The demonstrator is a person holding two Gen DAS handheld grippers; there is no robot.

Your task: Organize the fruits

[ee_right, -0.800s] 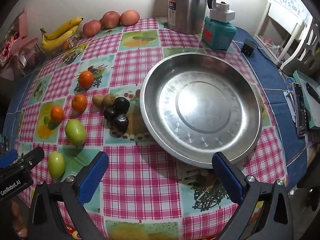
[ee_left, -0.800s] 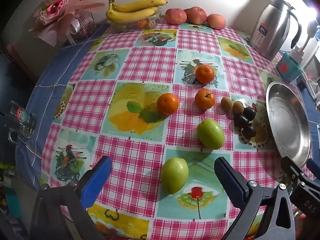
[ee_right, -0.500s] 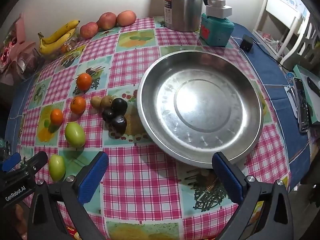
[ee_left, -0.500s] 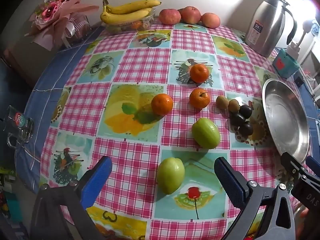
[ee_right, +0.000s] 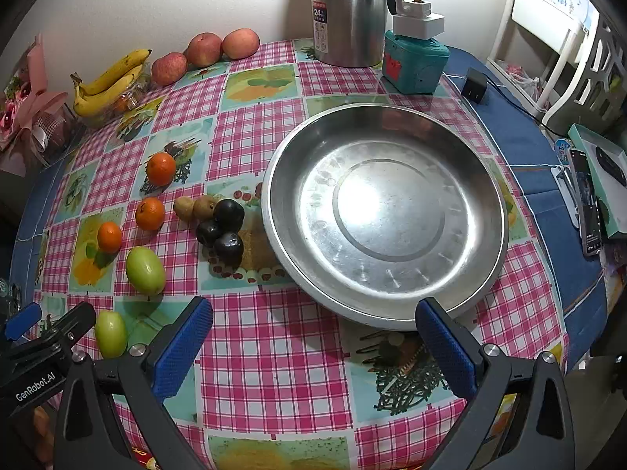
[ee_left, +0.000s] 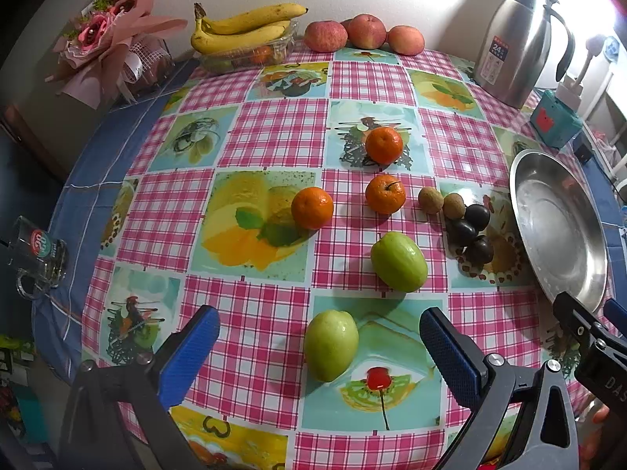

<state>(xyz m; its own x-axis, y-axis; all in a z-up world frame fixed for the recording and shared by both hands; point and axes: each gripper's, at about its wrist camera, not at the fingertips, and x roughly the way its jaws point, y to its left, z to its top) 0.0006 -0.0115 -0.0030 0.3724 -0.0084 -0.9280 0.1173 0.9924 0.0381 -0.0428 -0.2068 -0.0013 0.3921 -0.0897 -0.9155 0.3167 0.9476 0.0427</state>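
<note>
Left wrist view. Left tongs (ee_left: pixel 317 348) spread fully wide, nothing held; blue pads (ee_left: pixel 188 352) clear of all fruit. Compared with the frames under a second back, whole scene sits slightly lower and nearer: a small advance over the tabletop (ee_left: pixel 274 145), no fruit displaced. Nearest green fruit (ee_left: pixel 331 344) lying on the tabletop between the pad lines, untouched, well left of the steel pan (ee_left: pixel 521 180). Second green fruit (ee_left: pixel 399 261) farther on, also left of the pan. Three oranges (ee_left: pixel 312 207) farther left of the pan still; two brown fruits (ee_left: pixel 430 200) and three dark fruits (ee_left: pixel 464 231) clustered just beside the pan's left rim. Bananas (ee_left: pixel 243 29) and apples (ee_left: pixel 366 31) at the wall, far from the pan. Tip of the right tongs visible just beside the pan's near rim.

Right wrist view. Right tongs (ee_right: pixel 313 340) likewise fully spread and empty. Pan (ee_right: pixel 282 180) shifted a little lower and nearer in frame than before, its near rim just beyond the right pad. Pan interior bare: no fruit transferred.

Implication, as a judgement: approach phase only; sorting not yet begun. Left tongs best placed for the nearest green fruit; closing on it and carrying it rightward to the pan remains to be done.
</note>
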